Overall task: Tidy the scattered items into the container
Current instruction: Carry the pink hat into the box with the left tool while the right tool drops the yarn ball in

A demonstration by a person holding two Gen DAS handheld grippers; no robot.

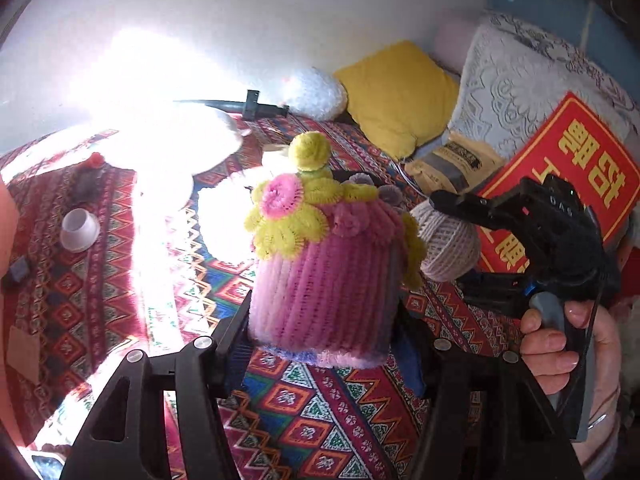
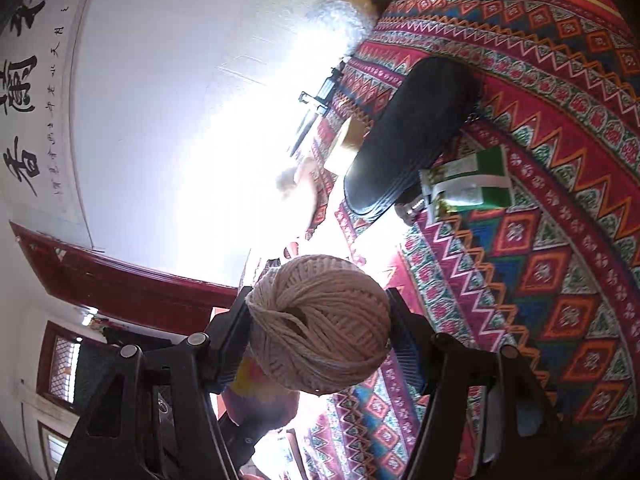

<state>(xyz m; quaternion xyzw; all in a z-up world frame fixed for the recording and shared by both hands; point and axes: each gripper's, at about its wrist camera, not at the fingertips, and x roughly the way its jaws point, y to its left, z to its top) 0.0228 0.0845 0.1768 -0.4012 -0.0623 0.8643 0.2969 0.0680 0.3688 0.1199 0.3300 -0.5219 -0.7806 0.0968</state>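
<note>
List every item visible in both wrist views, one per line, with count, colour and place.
Fuzzy pot: 1, pink with yellow flowers, held in the left tool.
Ball of twine: 1, beige, held in the right tool.
Patterned cloth: 1, red multicolour, covers the surface.
Cushion: 1, yellow, far edge by the wall.
Small cup: 1, white, upside down on the cloth, left.
Red sign: 1, red with yellow characters, right.
Case: 1, black, on the cloth.
Packet: 1, green and white, beside the case.
Left tool: 1, black.
Right tool: 1, black.
Hand: 1, gripping the right tool's handle.
</note>
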